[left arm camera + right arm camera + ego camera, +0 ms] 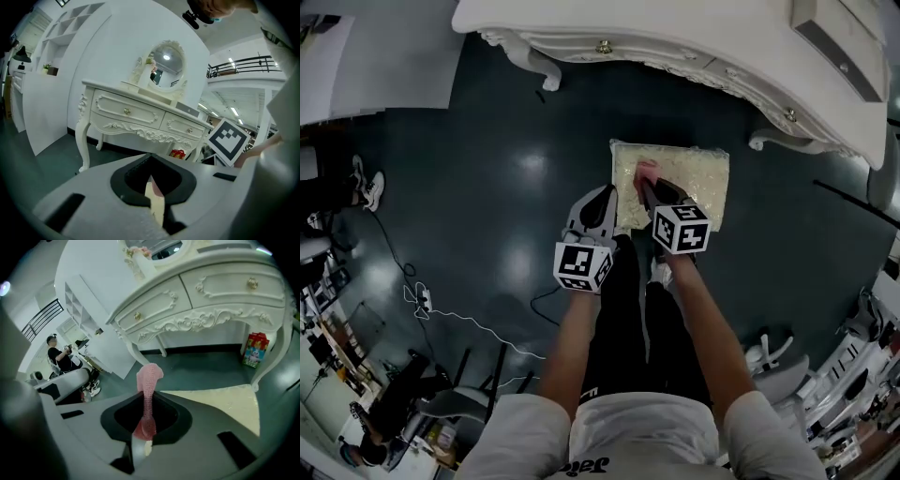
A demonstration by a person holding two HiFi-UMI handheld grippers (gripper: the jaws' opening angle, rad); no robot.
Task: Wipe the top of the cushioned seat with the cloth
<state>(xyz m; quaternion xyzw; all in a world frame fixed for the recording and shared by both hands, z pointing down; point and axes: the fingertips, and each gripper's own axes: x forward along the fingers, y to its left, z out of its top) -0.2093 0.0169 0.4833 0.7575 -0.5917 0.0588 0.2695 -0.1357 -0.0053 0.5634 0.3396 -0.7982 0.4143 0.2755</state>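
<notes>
The cushioned seat (684, 183) is a cream rectangle on the dark floor just ahead of my feet; its top also shows in the right gripper view (225, 401). My right gripper (647, 187) hovers over the seat's near left part, shut on a pink cloth (645, 171). A strip of that cloth (149, 380) stands up out of the closed jaws. My left gripper (605, 195) hangs beside the seat's left edge, jaws shut with nothing held (154, 187). The right gripper's marker cube (228, 142) shows at its right.
A white carved dressing table (675, 47) stands just beyond the seat, with curved legs (536, 67) and a round mirror (165, 65). A red box (254, 348) sits under it. Cables (422, 302) lie on the floor at left, a chair (778, 361) at right. A person (58, 357) sits far off.
</notes>
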